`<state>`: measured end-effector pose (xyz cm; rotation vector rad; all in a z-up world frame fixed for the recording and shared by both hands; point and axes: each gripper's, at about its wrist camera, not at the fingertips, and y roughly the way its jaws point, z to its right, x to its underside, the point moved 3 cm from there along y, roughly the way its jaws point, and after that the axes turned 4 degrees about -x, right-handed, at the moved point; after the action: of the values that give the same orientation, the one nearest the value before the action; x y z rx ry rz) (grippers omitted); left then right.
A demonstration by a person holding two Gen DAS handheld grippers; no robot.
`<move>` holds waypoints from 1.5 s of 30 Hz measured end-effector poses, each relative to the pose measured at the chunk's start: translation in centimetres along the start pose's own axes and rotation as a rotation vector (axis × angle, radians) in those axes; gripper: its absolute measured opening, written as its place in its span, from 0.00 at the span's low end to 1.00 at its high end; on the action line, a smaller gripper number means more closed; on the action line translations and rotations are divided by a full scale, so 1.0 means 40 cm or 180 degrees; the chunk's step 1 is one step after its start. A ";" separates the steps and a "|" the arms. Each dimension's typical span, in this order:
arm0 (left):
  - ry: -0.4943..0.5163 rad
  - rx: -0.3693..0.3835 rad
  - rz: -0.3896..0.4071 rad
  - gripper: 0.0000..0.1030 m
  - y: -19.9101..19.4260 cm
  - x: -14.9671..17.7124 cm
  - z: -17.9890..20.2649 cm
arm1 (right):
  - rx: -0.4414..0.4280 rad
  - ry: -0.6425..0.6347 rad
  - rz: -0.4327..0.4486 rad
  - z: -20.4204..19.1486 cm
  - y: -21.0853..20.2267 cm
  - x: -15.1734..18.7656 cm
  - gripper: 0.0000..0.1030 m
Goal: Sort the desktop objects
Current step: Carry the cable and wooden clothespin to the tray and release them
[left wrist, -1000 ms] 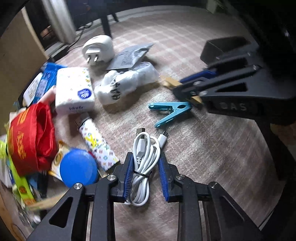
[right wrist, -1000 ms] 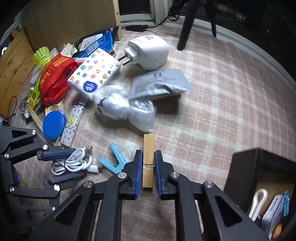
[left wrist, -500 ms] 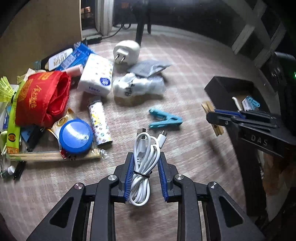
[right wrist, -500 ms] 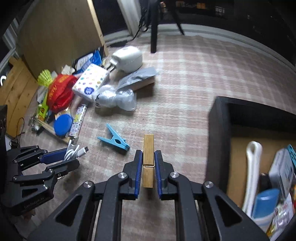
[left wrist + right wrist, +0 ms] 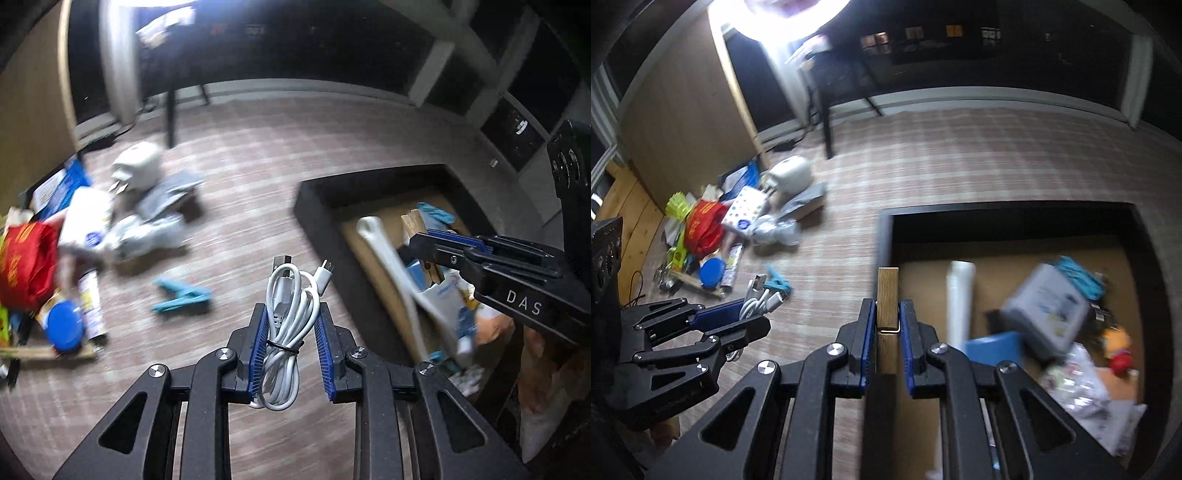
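Left hand-held gripper [image 5: 290, 334] clamped on coiled white cable [image 5: 286, 328] above the tabletop [image 5: 240, 177], right hand-held gripper [image 5: 887, 338] pinching wooden clothespin [image 5: 887, 299] at the black box [image 5: 884, 236] rim; released early, likely to strike the wall and land outside.

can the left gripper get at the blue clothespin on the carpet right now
Probably not. The left gripper is shut on the white cable, so its jaws are full, though the blue clothespin lies uncovered on the carpet.
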<state>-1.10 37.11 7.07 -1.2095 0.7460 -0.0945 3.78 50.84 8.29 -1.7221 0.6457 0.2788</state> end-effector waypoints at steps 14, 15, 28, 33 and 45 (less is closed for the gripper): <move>0.0270 0.0227 0.0018 0.23 0.049 -0.063 0.269 | 0.0348 0.0411 0.0164 0.261 -0.137 0.056 0.13; 0.0285 0.0234 0.0014 0.23 0.051 -0.064 0.280 | 0.0357 0.0419 0.0165 0.267 -0.140 0.057 0.13; 0.0470 0.0328 -0.0078 0.35 0.055 -0.059 0.367 | 0.0374 0.0456 0.0200 0.308 -0.165 0.068 0.14; 0.0482 0.0220 0.0030 0.40 0.030 -0.057 0.346 | 0.0389 0.0562 0.0227 0.310 -0.172 0.067 0.29; 0.0220 -0.0046 0.0066 0.40 -0.018 -0.044 0.155 | 0.0206 0.0247 0.0215 0.168 -0.141 0.025 0.29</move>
<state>1.31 42.64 9.44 -1.2169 0.8207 -0.1143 8.76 57.71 10.68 -1.6577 0.7629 0.2368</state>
